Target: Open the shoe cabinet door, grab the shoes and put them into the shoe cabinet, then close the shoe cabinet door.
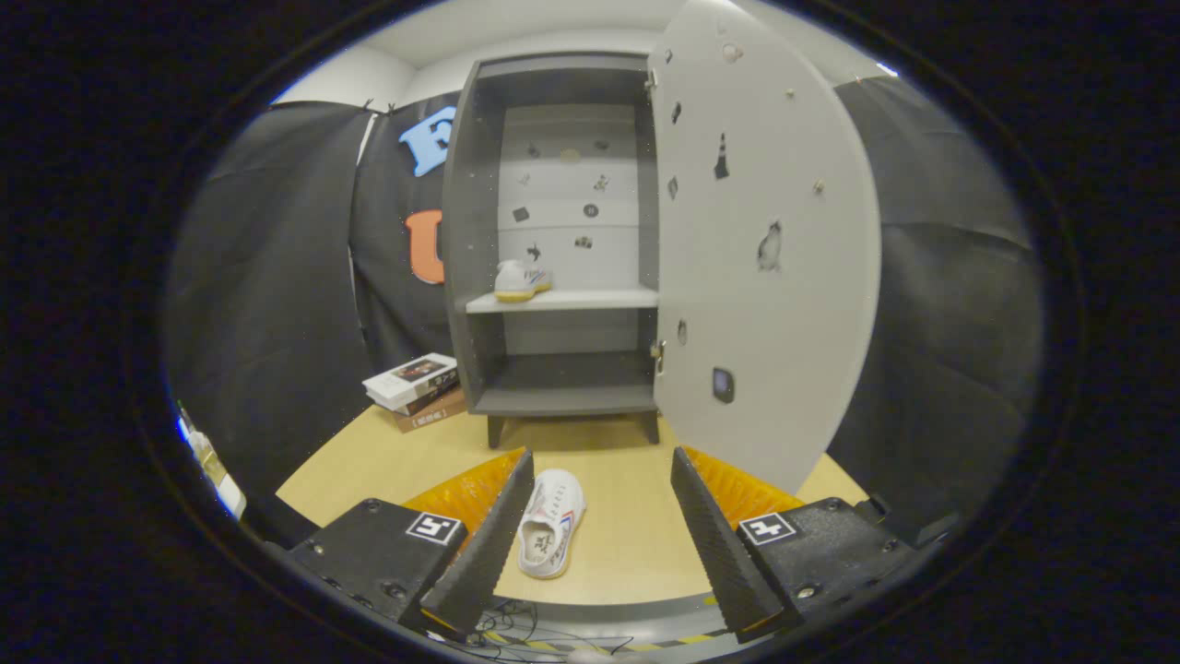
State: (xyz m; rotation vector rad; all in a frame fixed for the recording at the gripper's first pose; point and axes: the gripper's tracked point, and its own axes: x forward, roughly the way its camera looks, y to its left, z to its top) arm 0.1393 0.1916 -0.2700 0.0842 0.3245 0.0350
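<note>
The grey shoe cabinet (562, 240) stands on the wooden tabletop (636, 535), beyond my fingers. Its door (765, 249) is swung wide open to the right. One white shoe (521, 279) sits on the left part of the cabinet's middle shelf (590, 300). A second white shoe (551, 523) lies on the table between my fingers, close against the left finger (489, 539), toe pointing toward the cabinet. My gripper (599, 530) is open, hovering above the table with nothing gripped. The cabinet's lower shelf (567, 397) is bare.
A stack of books (417, 390) lies on the table to the left of the cabinet. Black cloth walls surround the booth. The open door juts forward on the right, near my right finger (714, 535). Cables lie below the table's near edge (599, 613).
</note>
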